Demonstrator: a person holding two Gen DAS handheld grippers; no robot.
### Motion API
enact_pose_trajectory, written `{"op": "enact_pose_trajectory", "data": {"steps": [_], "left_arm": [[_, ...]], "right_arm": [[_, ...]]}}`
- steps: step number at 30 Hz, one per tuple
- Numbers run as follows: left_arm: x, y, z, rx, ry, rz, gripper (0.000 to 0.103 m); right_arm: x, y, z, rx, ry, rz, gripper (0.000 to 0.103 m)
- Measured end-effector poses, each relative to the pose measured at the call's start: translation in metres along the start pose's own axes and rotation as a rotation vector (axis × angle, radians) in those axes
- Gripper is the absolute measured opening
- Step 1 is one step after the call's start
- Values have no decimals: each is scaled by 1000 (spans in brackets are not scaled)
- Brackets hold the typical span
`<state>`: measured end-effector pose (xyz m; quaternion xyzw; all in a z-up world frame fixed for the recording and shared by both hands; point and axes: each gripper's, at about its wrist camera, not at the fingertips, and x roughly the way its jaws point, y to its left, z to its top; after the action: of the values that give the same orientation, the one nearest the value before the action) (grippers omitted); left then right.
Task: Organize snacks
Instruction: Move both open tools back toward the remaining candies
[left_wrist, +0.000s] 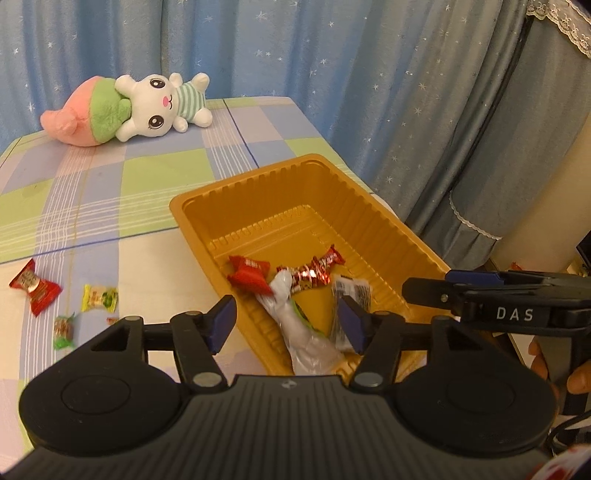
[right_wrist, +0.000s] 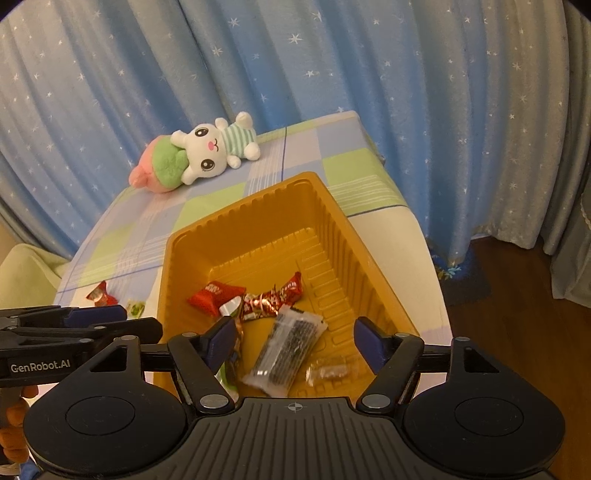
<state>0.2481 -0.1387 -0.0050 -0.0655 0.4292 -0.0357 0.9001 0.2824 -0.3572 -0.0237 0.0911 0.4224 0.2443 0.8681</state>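
An orange plastic tray (left_wrist: 354, 192) (right_wrist: 243, 236) sits on the checked tablecloth. It holds a red packet (left_wrist: 248, 275) (right_wrist: 216, 295), a red foil candy (left_wrist: 314, 269) (right_wrist: 275, 297), a white-silver packet (left_wrist: 299, 332), a dark clear-wrapped bar (left_wrist: 349, 295) (right_wrist: 286, 349) and a small clear-wrapped sweet (right_wrist: 332, 369). My left gripper (left_wrist: 286, 321) is open and empty above the tray's near end. My right gripper (right_wrist: 293, 341) is open and empty over the dark bar. Loose on the cloth lie a red candy (left_wrist: 35, 290) (right_wrist: 99, 293), a yellow candy (left_wrist: 99, 297) (right_wrist: 135, 306) and a green-ended candy (left_wrist: 63, 330).
A plush rabbit with a pink peach (left_wrist: 129, 109) (right_wrist: 192, 158) lies at the table's far end. Blue starred curtains (left_wrist: 295, 48) hang behind. The table's right edge is close to the tray; wooden floor (right_wrist: 517, 295) lies beyond.
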Motion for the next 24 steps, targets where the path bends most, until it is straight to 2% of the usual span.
{"op": "enact_pose_trajectory", "data": {"steps": [10, 24], "left_arm": [[-26, 2, -30, -21, 16, 38, 62], [-58, 27, -73, -66, 36, 84, 62]], "right_arm": [[-22, 10, -21, -19, 2, 6, 74], [-28, 37, -63, -58, 90, 35, 74]]}}
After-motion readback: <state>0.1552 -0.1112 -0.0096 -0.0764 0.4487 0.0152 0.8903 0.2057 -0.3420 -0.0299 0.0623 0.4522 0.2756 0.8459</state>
